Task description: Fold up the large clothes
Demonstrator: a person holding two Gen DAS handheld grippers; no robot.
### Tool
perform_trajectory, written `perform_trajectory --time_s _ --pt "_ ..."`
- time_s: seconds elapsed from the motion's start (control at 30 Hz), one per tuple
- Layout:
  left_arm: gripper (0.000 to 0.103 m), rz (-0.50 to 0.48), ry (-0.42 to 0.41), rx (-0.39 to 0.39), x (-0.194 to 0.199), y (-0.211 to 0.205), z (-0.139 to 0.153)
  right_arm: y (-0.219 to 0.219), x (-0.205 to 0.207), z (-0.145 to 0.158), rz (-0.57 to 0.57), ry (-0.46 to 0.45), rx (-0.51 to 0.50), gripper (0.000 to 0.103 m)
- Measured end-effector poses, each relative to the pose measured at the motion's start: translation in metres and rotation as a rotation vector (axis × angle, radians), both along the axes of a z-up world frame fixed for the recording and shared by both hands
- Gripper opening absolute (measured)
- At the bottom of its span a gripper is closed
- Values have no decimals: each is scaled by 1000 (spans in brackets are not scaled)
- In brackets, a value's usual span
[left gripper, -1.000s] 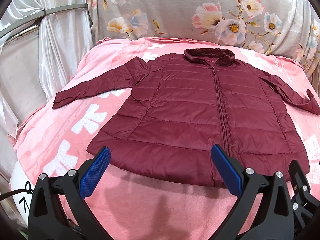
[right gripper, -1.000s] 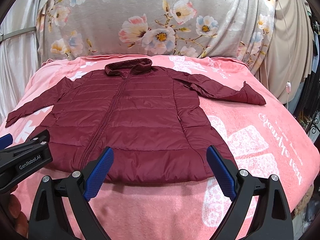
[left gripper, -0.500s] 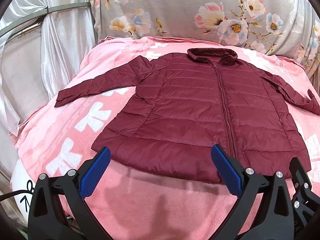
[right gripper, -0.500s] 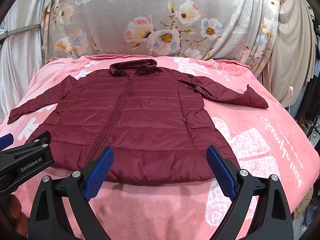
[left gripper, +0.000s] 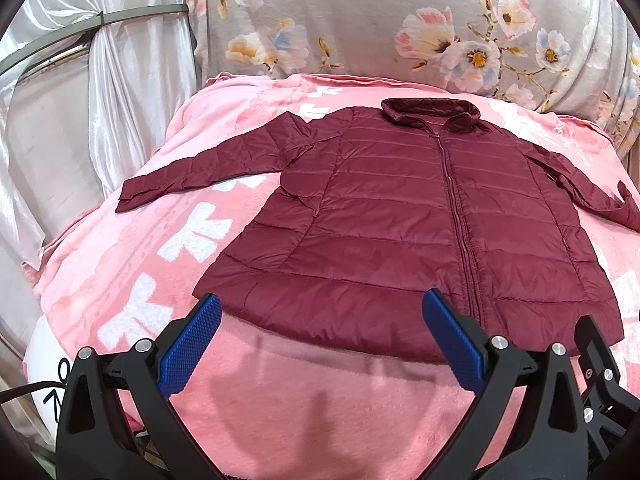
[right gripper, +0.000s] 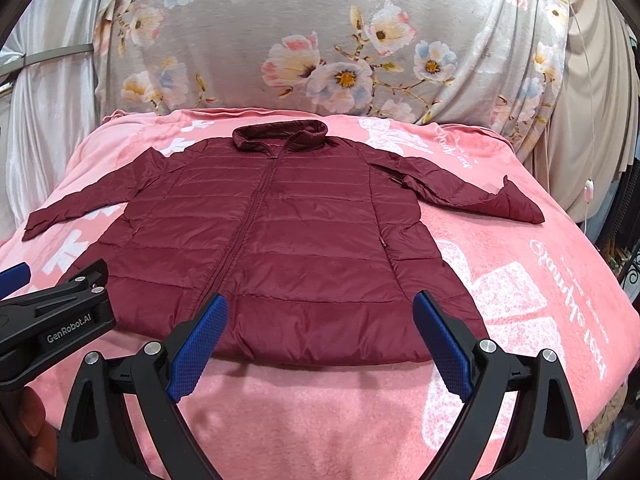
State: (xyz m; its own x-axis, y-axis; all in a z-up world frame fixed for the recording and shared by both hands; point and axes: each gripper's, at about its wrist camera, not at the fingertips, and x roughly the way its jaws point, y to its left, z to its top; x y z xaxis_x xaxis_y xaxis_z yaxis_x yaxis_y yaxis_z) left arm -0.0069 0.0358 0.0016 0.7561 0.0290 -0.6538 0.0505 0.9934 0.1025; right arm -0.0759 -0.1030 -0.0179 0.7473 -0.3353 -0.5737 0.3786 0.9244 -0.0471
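Note:
A dark red quilted jacket (left gripper: 400,216) (right gripper: 280,232) lies flat and zipped on a pink blanket, collar at the far end, both sleeves spread outward. The left gripper (left gripper: 320,320) hangs open just short of the hem's left half, blue pads (left gripper: 192,340) wide apart and empty. Over the hem's right half the right gripper (right gripper: 320,320) is open too, nothing between its fingers (right gripper: 440,344). The left gripper's black body (right gripper: 56,316) shows at the left of the right wrist view. The right sleeve's cuff (right gripper: 516,204) is folded over.
The pink blanket (left gripper: 280,400) (right gripper: 540,280) with white print covers a bed. A grey floral cloth (right gripper: 320,40) rises behind it. White satin curtains (left gripper: 100,100) hang at the left, beige fabric (right gripper: 580,80) at the right. A hand (right gripper: 32,420) shows at lower left.
Both grippers have pulled back a little and tilted up, so the jacket sits lower and slightly farther in both views. Both stay open and the jacket has not moved.

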Motion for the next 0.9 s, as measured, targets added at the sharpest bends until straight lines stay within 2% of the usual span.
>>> perform_trajectory --time_s 0.9 --pt "98 41 12 5 3 15 -2 13 10 -5 47 18 3 91"
